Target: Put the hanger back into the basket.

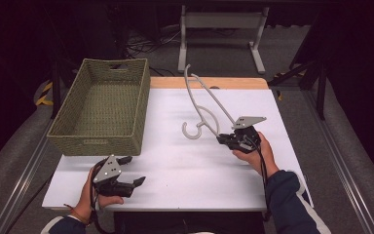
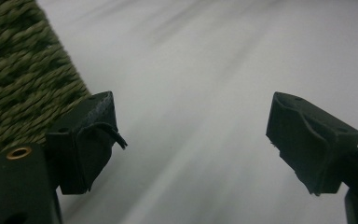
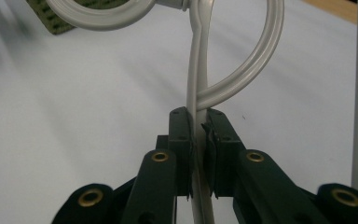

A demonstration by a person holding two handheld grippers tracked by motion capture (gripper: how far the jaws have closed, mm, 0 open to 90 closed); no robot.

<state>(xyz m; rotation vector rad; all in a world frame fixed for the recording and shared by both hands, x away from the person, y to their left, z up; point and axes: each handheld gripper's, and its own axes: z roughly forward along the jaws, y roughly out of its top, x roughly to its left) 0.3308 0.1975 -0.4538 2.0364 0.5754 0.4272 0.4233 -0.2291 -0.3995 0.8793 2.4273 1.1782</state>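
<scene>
A: From above, why is the hanger (image 1: 202,105) tilted up off the counter (image 1: 175,165)?
B: The right tool (image 1: 230,140) pinches it, near the basket (image 1: 102,105).
A: Left tool (image 2: 191,140)?
B: Spread, idle beside the basket.
A: Right view?
B: Pads clamp the hanger's flat bar.

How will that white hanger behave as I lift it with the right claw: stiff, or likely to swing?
The hanger looks like thin rigid plastic, so it is probably light and keeps its shape. The right claw pinches one narrow bar near the hook, far off-centre, so it may pivot or droop. The smooth surface could slip.
</scene>
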